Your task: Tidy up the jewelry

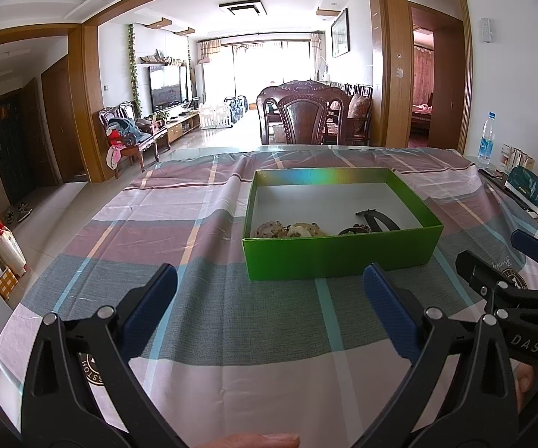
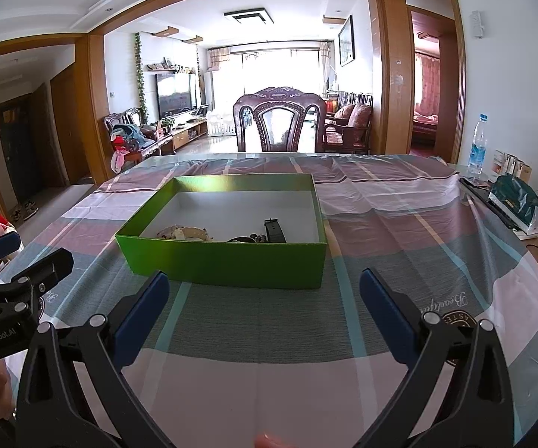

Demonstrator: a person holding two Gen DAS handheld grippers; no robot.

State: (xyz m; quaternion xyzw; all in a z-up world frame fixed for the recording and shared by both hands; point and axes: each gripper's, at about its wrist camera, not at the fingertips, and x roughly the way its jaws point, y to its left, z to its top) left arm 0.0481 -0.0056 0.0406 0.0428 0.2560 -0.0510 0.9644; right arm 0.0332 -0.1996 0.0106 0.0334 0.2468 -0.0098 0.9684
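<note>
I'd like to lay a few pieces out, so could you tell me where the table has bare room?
Cloth lies bare between both open claws, left claw and right claw, and the green box, also left of the box and behind it. The far right edge is crowded: water bottle, teal bag. Jewelry fills the box's near end.

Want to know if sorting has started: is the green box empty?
No. The green box already holds pale beaded pieces and dark items near its front wall.
</note>
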